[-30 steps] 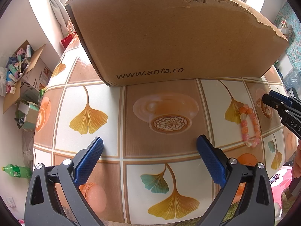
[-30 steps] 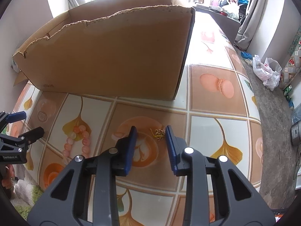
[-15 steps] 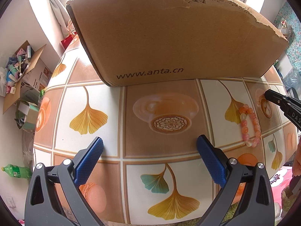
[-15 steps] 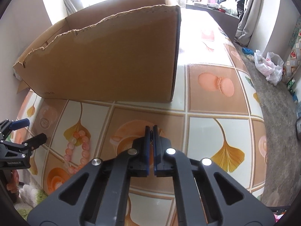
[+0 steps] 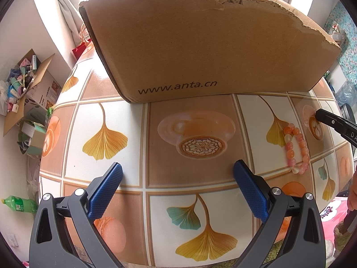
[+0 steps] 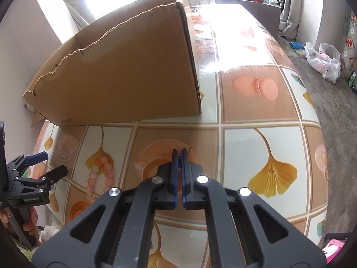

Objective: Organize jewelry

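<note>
My table (image 5: 133,134), under its cloth printed with ginkgo leaves and macarons, fills both views, and its near edge is cut off behind my own tools. On it stands the torn cardboard box (image 5: 200,44). I see only its outer walls, the front one printed with a web address; the ragged top rim hides the inside from both cameras, so I cannot say what is in it.

My left gripper (image 5: 178,189) hangs over the cloth with its blue pads spread wide and only bare cloth between them. From the right wrist view it sits at the far left edge, partly cropped, with my hand (image 6: 29,218) wrapped round its handle.

My right gripper (image 6: 179,156) is pinched almost completely together, with a thin slit between the pads. In that slit I can make out a few small chain-like links (image 6: 179,156) near the tips. They are too small and shadowed to name with certainty, but the pads appear clamped on them. From the left wrist view only this tool's dark tip shows, cut off by the right edge of the frame.

The bead bracelet (image 5: 296,149), pink, orange and pale, lies flat on the cloth between my two tools, well apart from the box and touched by neither. In the right wrist view the bracelet (image 6: 100,174) is slightly blurred.
</note>
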Demonstrator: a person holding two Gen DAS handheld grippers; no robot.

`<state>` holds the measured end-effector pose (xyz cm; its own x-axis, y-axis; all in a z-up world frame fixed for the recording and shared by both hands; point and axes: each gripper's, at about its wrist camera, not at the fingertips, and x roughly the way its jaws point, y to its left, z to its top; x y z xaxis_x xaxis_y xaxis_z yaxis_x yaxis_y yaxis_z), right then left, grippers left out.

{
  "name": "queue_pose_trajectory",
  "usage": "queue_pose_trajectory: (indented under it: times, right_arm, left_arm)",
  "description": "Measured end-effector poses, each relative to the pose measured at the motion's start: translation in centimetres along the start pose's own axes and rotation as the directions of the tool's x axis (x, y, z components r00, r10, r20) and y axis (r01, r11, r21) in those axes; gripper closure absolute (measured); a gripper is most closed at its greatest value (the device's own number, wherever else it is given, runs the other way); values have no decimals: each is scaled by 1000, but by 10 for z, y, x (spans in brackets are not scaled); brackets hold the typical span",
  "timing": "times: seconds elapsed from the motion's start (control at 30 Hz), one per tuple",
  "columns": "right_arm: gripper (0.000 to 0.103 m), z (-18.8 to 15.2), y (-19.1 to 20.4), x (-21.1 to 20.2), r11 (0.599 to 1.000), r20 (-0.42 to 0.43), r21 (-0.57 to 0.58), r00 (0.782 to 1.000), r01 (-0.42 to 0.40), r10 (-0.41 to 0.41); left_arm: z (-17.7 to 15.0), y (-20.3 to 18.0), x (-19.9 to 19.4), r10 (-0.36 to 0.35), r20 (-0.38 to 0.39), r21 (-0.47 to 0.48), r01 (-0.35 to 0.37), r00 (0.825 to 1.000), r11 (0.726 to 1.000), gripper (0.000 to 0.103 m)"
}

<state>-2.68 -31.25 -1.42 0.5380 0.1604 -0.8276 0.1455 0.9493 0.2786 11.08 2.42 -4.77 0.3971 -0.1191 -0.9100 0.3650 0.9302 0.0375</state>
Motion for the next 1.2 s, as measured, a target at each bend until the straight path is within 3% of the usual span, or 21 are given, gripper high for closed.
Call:
queue_pose_trajectory:
  times: [0.63,1.2]
  right_arm:
    - [101,-2,-9,-1,998,8,25,999,-50,50]
    - [101,-4,-13,-3,997,16,21,998,-68,68]
  left_arm:
    - [6,-5,1,20,19,30,-21,1000,999,6]
    - [65,-21,23,77,22,43,-78,997,996,6]
